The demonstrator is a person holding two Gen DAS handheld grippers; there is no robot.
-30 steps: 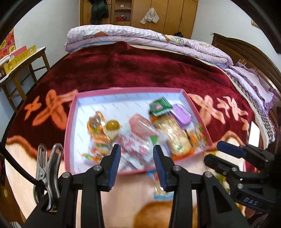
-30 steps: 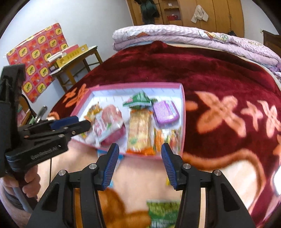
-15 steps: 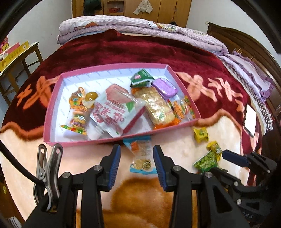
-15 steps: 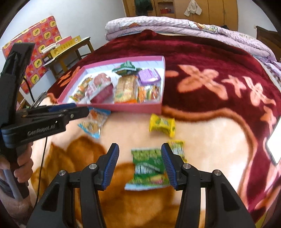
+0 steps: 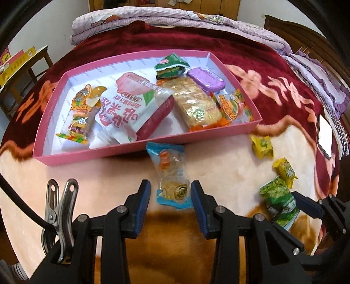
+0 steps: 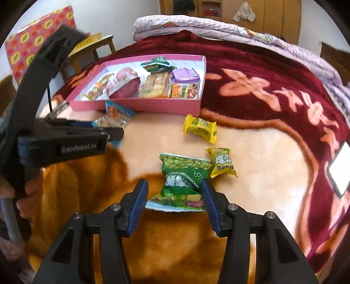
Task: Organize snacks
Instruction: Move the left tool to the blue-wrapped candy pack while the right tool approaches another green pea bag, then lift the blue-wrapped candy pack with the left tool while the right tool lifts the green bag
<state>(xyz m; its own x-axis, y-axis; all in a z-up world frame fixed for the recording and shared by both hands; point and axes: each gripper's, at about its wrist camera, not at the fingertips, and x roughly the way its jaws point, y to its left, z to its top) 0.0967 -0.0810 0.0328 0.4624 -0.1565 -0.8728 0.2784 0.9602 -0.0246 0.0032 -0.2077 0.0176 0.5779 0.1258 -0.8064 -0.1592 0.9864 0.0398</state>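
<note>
Step in hand, as judged: approach for pick-up, both hands at once. Left gripper (image 5: 170, 200) poised over the blue-edged clear plastic packet of biscuits (image 5: 169, 174), jaws apart, astride the packet's near end with a gap each side, nothing gripped. Right gripper (image 6: 174, 200) likewise spread, bracketing the lower half of the green crinkled foil snack bag (image 6: 182, 181); right pad at or very near the bag's edge, contact not determinable, left pad clear.

Destination: shallow pink cardboard tray with white lining (image 5: 47, 109), already loaded with a pink-and-white pouch (image 5: 131, 104), a golden cracker pack (image 5: 196, 104), a purple-lidded tub (image 5: 205, 79) and others. Blue packet's far end just against the tray's near wall. Two small yellow wrapped sweets (image 6: 200, 129) (image 6: 222, 161) loose, near the green bag.

Next move, as judged: lower slightly, close squarely on each packet's body, lift over the wall. Risk: thin film slipping or crumpling.

Surface: plush bed blanket (image 6: 262, 65), maroon with peach flowers, cream and tan in front; soft, uneven. Beyond: folded lilac quilt (image 5: 175, 17), wooden wardrobe, small wooden table (image 5: 24, 63).
</note>
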